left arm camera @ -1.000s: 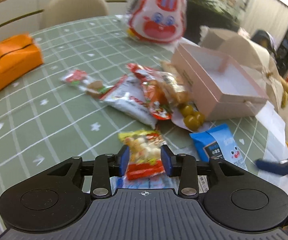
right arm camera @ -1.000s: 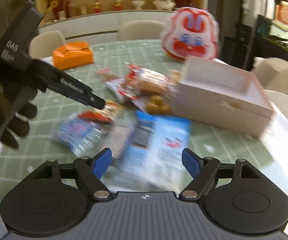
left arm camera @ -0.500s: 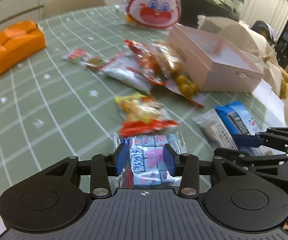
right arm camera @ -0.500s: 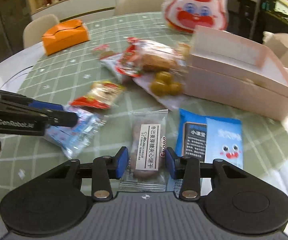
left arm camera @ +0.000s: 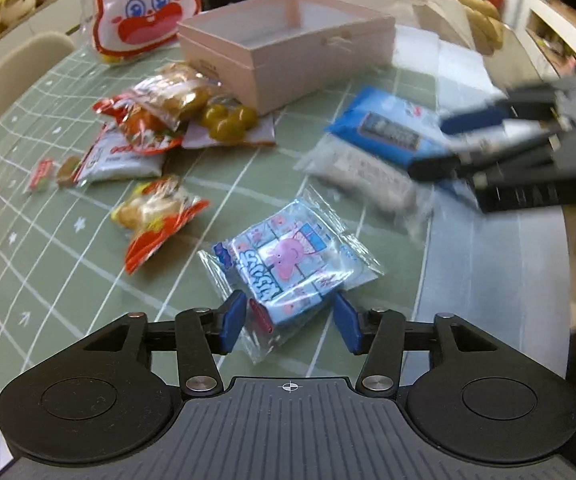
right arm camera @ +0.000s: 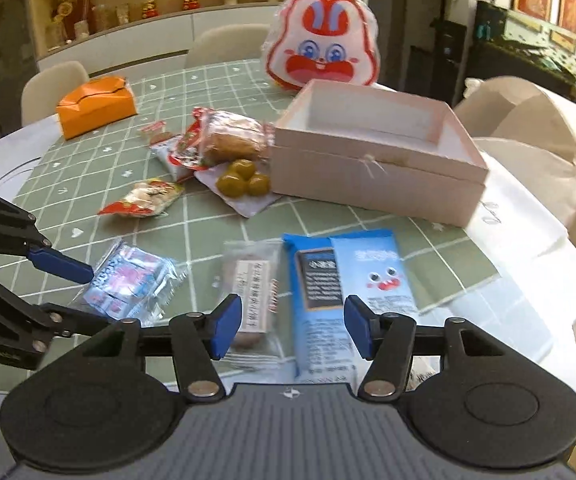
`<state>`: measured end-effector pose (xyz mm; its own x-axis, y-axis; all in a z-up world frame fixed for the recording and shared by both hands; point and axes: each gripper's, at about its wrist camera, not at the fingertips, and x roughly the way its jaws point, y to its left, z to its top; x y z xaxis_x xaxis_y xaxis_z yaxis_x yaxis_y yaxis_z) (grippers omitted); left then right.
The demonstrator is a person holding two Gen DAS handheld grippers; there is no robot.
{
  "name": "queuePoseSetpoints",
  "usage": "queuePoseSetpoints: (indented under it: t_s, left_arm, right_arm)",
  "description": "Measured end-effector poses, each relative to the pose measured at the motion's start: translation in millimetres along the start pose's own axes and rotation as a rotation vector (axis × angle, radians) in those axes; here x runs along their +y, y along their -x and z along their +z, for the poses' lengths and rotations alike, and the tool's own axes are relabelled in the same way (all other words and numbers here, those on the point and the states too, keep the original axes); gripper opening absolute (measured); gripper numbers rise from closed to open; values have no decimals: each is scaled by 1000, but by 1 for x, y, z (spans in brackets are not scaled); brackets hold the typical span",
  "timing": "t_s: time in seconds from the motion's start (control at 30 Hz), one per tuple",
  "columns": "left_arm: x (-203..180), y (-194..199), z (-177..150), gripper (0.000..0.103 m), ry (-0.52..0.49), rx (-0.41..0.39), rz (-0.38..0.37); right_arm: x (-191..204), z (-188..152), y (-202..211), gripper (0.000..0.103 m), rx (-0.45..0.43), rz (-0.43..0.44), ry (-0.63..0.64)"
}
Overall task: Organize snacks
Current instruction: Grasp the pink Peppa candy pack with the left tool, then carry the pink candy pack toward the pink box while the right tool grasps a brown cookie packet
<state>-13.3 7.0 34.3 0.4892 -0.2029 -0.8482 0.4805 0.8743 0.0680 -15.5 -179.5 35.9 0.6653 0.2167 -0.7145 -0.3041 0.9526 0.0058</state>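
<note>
A clear packet of pink pig sweets (left arm camera: pixel 288 264) lies flat on the green checked tablecloth. Its near end sits between the jaws of my left gripper (left arm camera: pixel 290 324), which are opening, and the blue pads stand clear of the wrapper. My right gripper (right arm camera: pixel 292 326) hovers low over a brown biscuit packet (right arm camera: pixel 252 288) and a blue packet (right arm camera: pixel 352 280) lying side by side. Its jaws are opening too, with the near ends of both packets in the gap and neither pad touching. The open pink box (right arm camera: pixel 376 168) stands behind them.
More snacks lie left of the box: a yellow and red packet (right arm camera: pixel 144 198), green fruit balls (right arm camera: pixel 244 184) and a red bread packet (right arm camera: pixel 228 140). A rabbit-face bag (right arm camera: pixel 324 52) and an orange tissue box (right arm camera: pixel 96 106) stand further back. White paper (right arm camera: pixel 528 248) covers the right edge.
My left gripper swung and rolled, and its jaws widened around the pig packet. My right gripper's jaws spread from the biscuit packet alone to span the blue packet as well.
</note>
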Motion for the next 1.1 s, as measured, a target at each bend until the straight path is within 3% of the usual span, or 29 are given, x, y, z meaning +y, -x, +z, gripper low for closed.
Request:
queuePoseSetpoints:
  t_s: [0.17,0.33,0.4,0.47,0.5,0.6,0.67,0.87,0.93,1.03,1.1]
  left_arm:
    - [4,-15,25,56,143,-30,-45]
    - [3,-22,35,56,147,-32,-70]
    - [3,-19,36,55,136,-36,-120]
    - [2,-8,36,55,65,-79,-178]
    - [-1,-1,35,55,1,-107,-172]
    - [-13,10,38,55,-261,-168,-79]
    - [-16,6,44,55,-360,-161,-67]
    - [-26,-26,51,55,-436,-25,-156]
    - [-30,-27,45,66,-433,-32,-186]
    - [-30,-23,45,64,-421,-58,-226]
    - [-24,-24,49,64,-427,-89,-175]
  right_arm:
    - [-4,-7,-2,58,17,-27,-22]
    - [-8,-13,-4,64,22,-62,-36]
    - [-10,-15,-4,65,16,-72,-42]
    - [-10,-15,-4,65,11,-78,-39]
    - [-10,-16,-3,65,8,-77,-35]
    - [-9,-19,-2,67,6,-74,-20]
    - [-9,-21,-2,68,1,-75,-15]
    - [-8,-24,1,68,-4,-80,-2]
    - [-12,-26,3,68,-7,-79,-19]
    - [-15,-28,5,69,-13,-90,-29]
    - [-14,-29,4,70,-16,-95,-26]
